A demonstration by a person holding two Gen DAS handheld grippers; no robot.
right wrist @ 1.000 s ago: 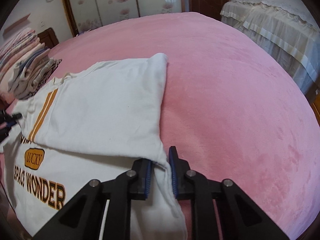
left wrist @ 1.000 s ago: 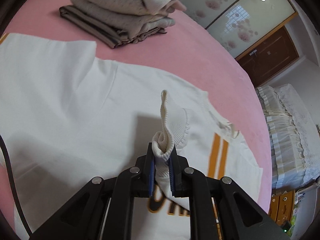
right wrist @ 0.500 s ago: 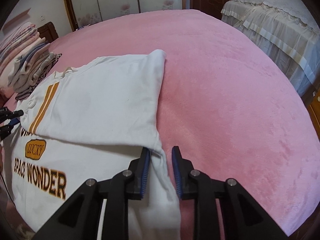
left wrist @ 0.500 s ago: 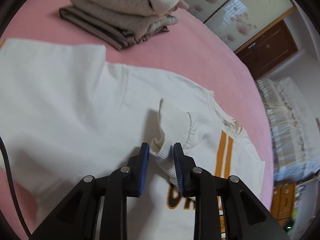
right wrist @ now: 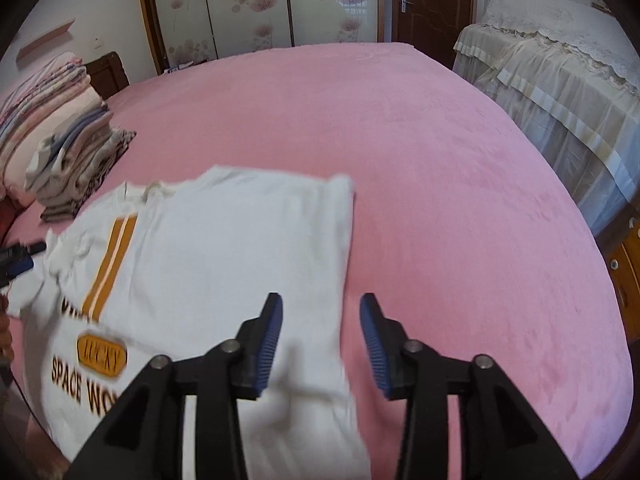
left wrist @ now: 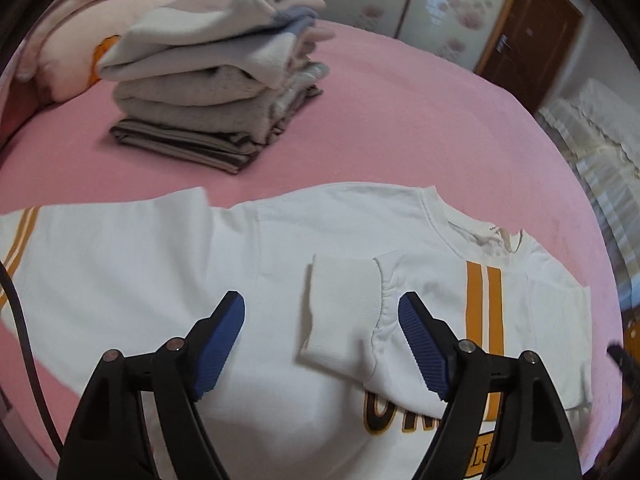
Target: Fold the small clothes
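Note:
A white sweatshirt with orange stripes and dark lettering lies flat on the pink bed; it also shows in the right wrist view. One sleeve is folded across the chest, its ribbed cuff lying loose between the fingers of my left gripper, which is open and empty just above it. My right gripper is open and empty over the folded right edge of the sweatshirt. The other sleeve lies spread out to the left.
A stack of folded clothes sits on the pink bed behind the sweatshirt, with pillows further left. A second bed with a cream cover stands to the right. Wardrobe doors and a brown door are at the back.
My left gripper opened and let go of the sleeve cuff, which now lies on the chest. My right gripper opened wider and released the sweatshirt's edge. Both pulled back a little.

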